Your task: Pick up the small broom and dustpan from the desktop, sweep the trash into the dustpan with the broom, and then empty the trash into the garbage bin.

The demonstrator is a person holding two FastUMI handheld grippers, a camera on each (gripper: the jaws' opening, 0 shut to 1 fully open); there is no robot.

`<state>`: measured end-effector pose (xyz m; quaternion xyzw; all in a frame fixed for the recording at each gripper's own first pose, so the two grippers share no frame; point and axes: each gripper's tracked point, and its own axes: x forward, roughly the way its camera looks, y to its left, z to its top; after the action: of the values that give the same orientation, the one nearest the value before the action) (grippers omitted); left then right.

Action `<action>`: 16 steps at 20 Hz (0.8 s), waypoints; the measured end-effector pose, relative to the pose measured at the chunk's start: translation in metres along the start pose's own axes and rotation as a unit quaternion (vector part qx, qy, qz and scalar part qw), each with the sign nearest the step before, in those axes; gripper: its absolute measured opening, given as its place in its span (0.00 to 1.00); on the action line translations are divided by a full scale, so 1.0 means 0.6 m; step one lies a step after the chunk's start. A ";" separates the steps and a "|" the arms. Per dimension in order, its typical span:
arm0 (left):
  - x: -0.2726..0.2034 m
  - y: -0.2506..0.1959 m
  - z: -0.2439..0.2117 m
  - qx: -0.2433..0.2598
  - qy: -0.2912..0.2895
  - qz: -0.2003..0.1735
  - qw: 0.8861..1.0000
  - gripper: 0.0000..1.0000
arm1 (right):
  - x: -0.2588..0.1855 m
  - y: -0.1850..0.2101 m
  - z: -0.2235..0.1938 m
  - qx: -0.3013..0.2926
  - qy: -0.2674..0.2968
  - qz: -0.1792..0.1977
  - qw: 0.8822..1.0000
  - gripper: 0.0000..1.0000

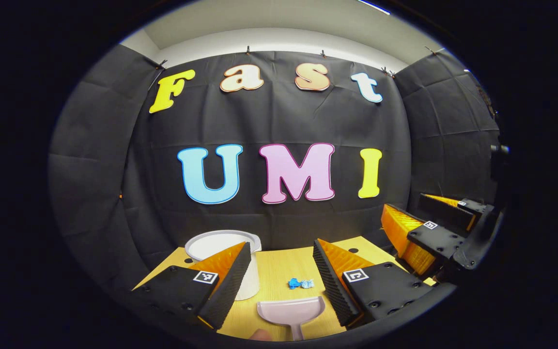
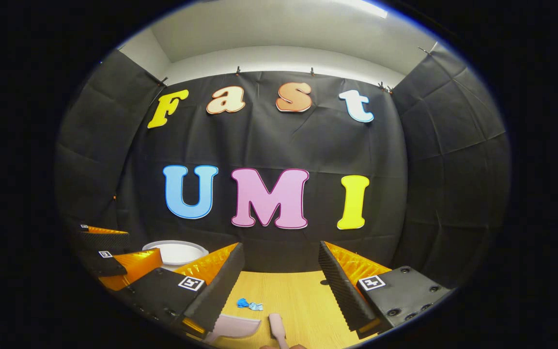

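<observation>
A pale pink dustpan [image 1: 291,310] lies on the wooden desktop [image 1: 279,269] just below and between the fingers of my left gripper [image 1: 281,252], which stands open and holds nothing. A small crumpled blue piece of trash [image 1: 301,283] lies just beyond the pan's mouth. Farther off to the right hovers my right gripper [image 1: 417,225], open. In the right gripper view, the dustpan [image 2: 233,325] and a pink broom part [image 2: 276,325] lie near the bottom edge, with the trash [image 2: 250,304] beyond them. My right gripper [image 2: 280,252] hangs open above them, empty.
A white round garbage bin [image 1: 223,242] stands at the back left of the desk, partly behind my left finger; the right gripper view shows the bin [image 2: 177,252] behind the left gripper [image 2: 114,259]. The black cloth wall rises right behind the desk.
</observation>
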<state>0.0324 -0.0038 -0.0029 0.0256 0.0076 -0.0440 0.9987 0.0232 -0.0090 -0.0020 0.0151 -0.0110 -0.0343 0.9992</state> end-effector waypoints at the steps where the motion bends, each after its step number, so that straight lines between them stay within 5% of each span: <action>1: 0.002 -0.001 -0.004 -0.001 0.002 -0.004 1.000 0.76 | 0.001 0.002 -0.004 -0.002 0.001 0.002 1.000 0.99; 16: 0.010 0.010 -0.031 -0.034 0.023 -0.007 0.999 0.76 | 0.004 -0.003 -0.029 -0.019 0.026 -0.001 0.999 0.99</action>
<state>0.0389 0.0028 -0.0213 -0.0079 0.0325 -0.0498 0.9982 0.0258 -0.0104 -0.0197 -0.0028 0.0157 -0.0353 0.9993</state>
